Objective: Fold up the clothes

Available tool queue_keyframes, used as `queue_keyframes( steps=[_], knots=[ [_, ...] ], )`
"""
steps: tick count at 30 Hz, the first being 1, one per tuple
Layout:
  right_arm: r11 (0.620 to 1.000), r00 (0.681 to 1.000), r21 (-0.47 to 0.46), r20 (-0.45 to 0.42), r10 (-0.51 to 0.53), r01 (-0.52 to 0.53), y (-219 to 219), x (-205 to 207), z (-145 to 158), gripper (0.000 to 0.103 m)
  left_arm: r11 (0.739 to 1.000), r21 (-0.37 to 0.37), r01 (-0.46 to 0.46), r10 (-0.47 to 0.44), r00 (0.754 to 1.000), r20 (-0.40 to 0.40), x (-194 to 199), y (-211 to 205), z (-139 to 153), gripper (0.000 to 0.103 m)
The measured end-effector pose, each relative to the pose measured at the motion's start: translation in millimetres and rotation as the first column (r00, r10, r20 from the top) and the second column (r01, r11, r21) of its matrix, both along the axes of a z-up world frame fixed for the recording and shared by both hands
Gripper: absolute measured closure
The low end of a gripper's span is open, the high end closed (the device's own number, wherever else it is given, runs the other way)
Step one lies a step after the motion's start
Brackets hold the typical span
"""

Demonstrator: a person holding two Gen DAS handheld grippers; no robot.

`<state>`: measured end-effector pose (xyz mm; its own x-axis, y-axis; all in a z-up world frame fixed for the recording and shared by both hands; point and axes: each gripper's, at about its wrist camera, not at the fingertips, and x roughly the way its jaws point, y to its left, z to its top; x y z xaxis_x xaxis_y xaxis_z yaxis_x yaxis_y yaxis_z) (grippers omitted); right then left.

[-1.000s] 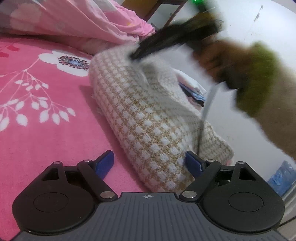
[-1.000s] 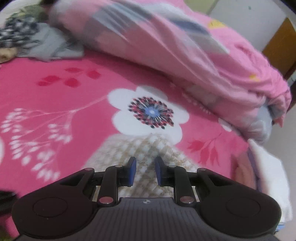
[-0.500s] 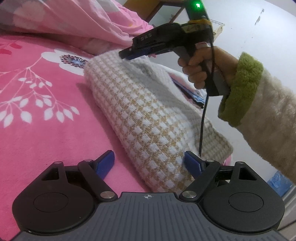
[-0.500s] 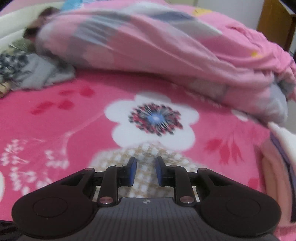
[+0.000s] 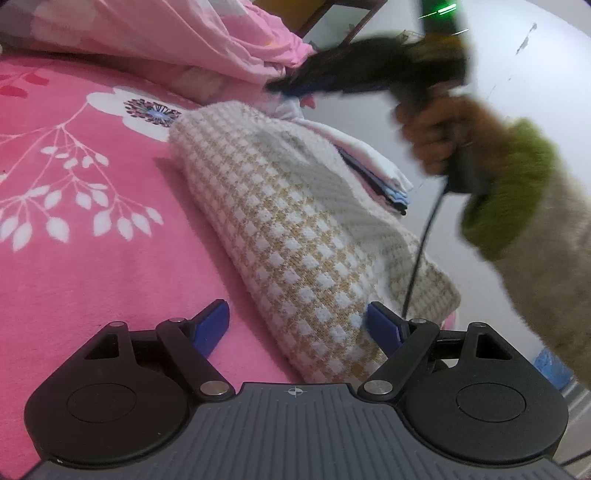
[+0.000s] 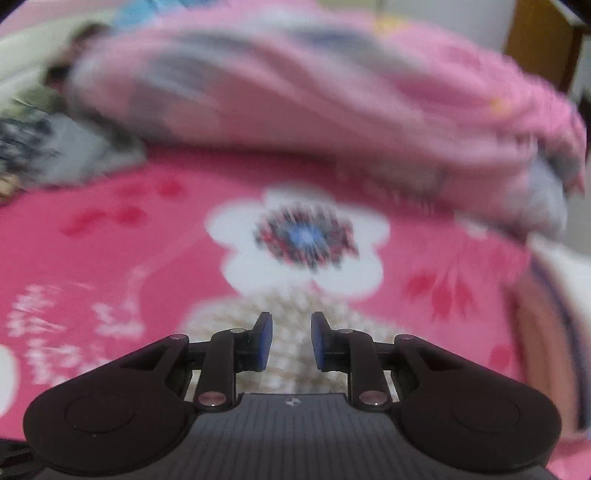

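Observation:
A folded cream and tan checked knit sweater (image 5: 295, 229) lies on the pink floral bed sheet (image 5: 92, 266). My left gripper (image 5: 297, 326) is open, its blue fingertips on either side of the sweater's near end, low by the bed. My right gripper (image 5: 291, 86) is blurred in the left wrist view, held above the sweater's far end and apart from it. In the right wrist view the right gripper (image 6: 291, 341) is partly open and empty, with the sweater (image 6: 291, 321) below and just beyond its tips.
A rumpled pink quilt (image 5: 177, 33) lies along the far side of the bed. A stack of folded clothes (image 5: 373, 173) sits beside the sweater at the bed's edge. Dark crumpled clothes (image 6: 44, 147) lie far left. A wooden furniture piece (image 6: 535, 40) stands behind.
My right gripper has let go of the sweater's far end and lifted away, its jaws a little wider. The sweater has settled flat. My left gripper has stayed put.

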<state>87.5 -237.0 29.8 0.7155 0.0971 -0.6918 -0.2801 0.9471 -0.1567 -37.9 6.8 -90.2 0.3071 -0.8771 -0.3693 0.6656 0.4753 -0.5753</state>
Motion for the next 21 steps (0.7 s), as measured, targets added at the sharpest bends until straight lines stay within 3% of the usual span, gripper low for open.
queue_keyframes(
  steps=[3,6,8,13,17,18,20,21],
  knots=[
    [0.996,0.996,-0.015,-0.032,0.083,-0.084,17.4,-13.7,9.8,0.080,1.000,0.016,-0.002,0.002,1.000,-0.003,0.5,-1.2,1.4,0.020],
    [0.989,0.983,-0.114,-0.167,0.076,-0.096,24.8,7.3,-53.6,0.080,1.000,0.026,-0.011,0.011,1.000,-0.003,0.0,0.7,2.7,0.020],
    [0.997,0.990,-0.049,-0.129,0.056,-0.062,17.8,13.4,-73.1,0.080,0.999,0.030,-0.010,0.010,1.000,-0.005,0.8,2.5,3.3,0.020],
    [0.991,0.990,-0.120,-0.140,0.036,-0.053,28.2,0.6,-41.9,0.079,0.999,0.047,-0.005,0.005,1.000,-0.012,1.6,3.7,5.2,0.019],
    [0.993,0.987,-0.027,-0.123,0.107,-0.111,21.0,-33.8,6.4,0.079,0.998,0.056,0.003,-0.003,1.000,-0.012,4.0,3.2,5.3,0.019],
    [0.992,0.983,-0.039,-0.144,0.116,-0.123,22.3,-37.1,3.1,0.079,0.998,0.059,0.004,-0.004,1.000,-0.011,4.3,2.5,5.4,0.019],
    [0.988,0.967,-0.073,-0.226,0.117,-0.136,24.9,-35.1,-30.9,0.079,0.998,0.066,-0.007,0.008,1.000,-0.012,5.9,3.2,6.4,0.019],
    [0.986,0.968,-0.085,-0.220,0.124,-0.146,24.0,-35.5,-53.9,0.079,0.997,0.069,-0.015,0.016,1.000,-0.014,7.1,3.9,6.9,0.019]
  ],
)
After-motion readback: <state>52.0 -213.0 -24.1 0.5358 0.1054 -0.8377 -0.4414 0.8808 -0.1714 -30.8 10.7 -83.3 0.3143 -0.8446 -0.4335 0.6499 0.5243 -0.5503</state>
